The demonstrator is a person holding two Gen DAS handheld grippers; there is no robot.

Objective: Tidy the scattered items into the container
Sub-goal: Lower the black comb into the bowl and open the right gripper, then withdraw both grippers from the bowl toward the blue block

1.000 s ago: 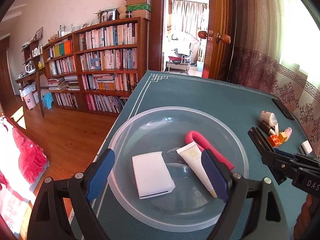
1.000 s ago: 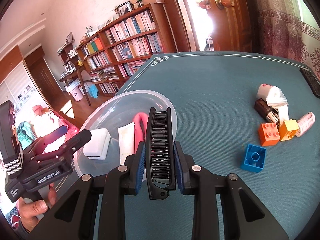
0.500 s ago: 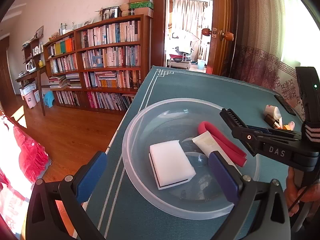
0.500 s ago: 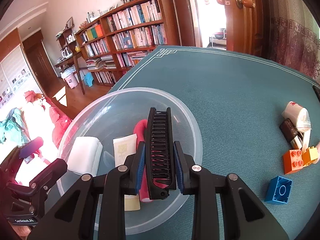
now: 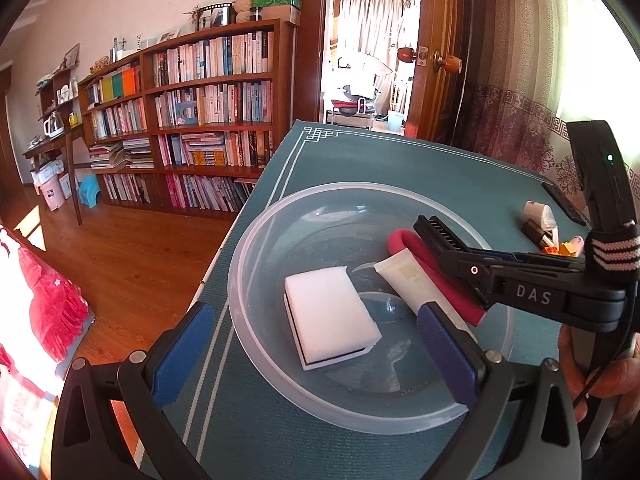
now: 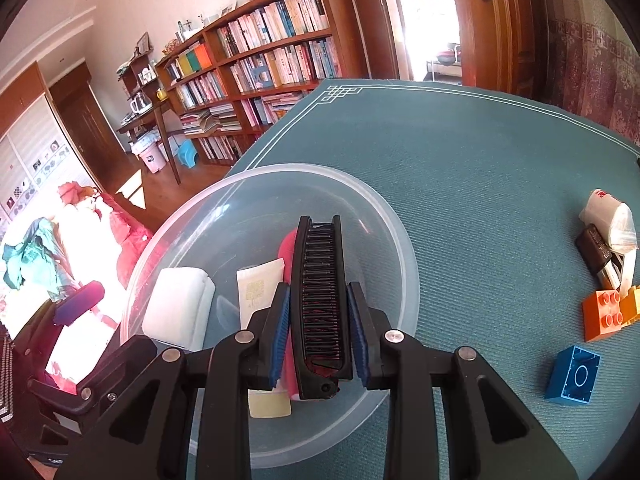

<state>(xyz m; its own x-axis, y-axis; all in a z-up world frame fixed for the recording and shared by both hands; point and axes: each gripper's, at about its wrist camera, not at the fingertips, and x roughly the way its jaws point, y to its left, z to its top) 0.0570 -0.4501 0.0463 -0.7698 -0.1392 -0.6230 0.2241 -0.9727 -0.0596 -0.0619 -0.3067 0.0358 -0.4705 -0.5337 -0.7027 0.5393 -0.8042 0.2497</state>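
A clear plastic bowl (image 5: 256, 344) (image 6: 394, 240) sits on the teal table mat. Inside lie a white sponge (image 5: 328, 316) (image 6: 180, 308), a cream tube (image 5: 404, 280) (image 6: 260, 292) and a pink-red curved item (image 5: 440, 280) (image 6: 288, 248). My right gripper (image 6: 318, 316) (image 5: 480, 268) is shut on a black folding comb (image 6: 318, 280) (image 5: 444, 232), which hangs level above the bowl's right half. My left gripper (image 5: 314, 344) is open at the bowl's near rim, with nothing between its fingers; one of its pads (image 6: 76, 304) shows beside the bowl in the right wrist view.
Right of the bowl lie a blue brick (image 6: 574, 376), an orange brick (image 6: 602, 316), a yellow brick (image 6: 632, 304), a white tissue pack (image 6: 612, 216) and a dark brown item (image 6: 596, 248). The table's left edge drops to a wooden floor. A hand (image 5: 600, 376) holds the right gripper.
My right gripper has carried the comb leftward from beside the bowl to over it. The left gripper has drawn back toward the bowl's near left rim, still open.
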